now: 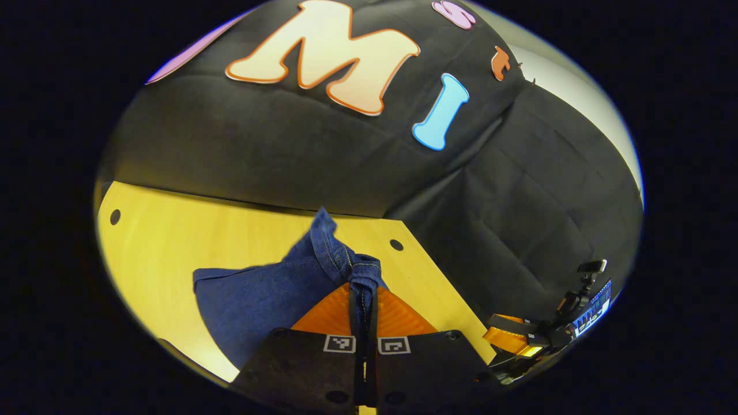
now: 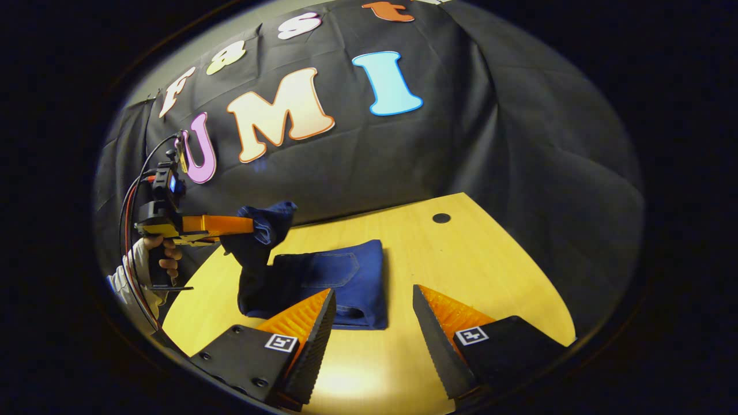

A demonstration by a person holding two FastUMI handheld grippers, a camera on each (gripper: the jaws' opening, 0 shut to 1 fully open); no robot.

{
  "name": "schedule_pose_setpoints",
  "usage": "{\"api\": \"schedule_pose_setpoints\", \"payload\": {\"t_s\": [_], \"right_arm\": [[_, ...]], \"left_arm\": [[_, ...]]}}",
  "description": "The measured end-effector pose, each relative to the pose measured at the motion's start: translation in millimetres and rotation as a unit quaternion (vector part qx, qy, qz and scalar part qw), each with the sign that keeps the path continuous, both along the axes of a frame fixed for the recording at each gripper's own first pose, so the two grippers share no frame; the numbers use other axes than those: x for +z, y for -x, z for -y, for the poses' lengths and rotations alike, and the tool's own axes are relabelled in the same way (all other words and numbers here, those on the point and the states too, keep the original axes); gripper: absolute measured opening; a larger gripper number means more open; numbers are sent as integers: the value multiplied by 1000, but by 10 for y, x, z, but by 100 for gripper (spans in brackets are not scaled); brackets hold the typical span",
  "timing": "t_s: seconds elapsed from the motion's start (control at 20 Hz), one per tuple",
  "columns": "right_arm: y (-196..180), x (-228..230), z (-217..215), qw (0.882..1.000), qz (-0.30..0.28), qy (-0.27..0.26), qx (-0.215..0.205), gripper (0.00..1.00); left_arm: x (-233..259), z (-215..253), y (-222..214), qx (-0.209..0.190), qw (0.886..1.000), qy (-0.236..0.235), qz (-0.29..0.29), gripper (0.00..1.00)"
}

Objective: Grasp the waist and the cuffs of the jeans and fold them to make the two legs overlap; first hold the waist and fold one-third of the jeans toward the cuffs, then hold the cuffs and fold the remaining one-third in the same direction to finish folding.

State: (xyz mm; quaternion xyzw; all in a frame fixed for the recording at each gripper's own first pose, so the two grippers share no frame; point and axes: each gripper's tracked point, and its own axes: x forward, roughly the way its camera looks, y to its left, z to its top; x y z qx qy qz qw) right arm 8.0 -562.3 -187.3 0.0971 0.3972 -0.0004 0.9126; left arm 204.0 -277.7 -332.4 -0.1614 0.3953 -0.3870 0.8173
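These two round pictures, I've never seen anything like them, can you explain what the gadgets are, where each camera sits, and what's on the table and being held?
A person holds a two-finger gripper in each hand; each carries a fisheye camera looking along its own fingers.

In the left gripper view, the left gripper is shut on a bunched edge of the jeans, lifting it above the wooden table.

In the right gripper view, the right gripper is open and holds nothing. Beyond it the jeans lie partly folded on the table, one end raised. At far left there, the left gripper shows again, pinching that raised end, held by the person's hand.
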Motion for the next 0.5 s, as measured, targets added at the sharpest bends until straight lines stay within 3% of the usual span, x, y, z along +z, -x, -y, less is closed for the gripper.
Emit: {"api": "schedule_pose_setpoints", "payload": {"t_s": [0.25,0.5], "right_arm": [[110,-33,379,1000,-9,7,-23,83],[126,-77,418,1000,-15,-3,-14,84]], "left_arm": [[-622,453,175,-17,999,-50,-6,0],[-1165,620,411,-27,993,-111,-5,0]]}}
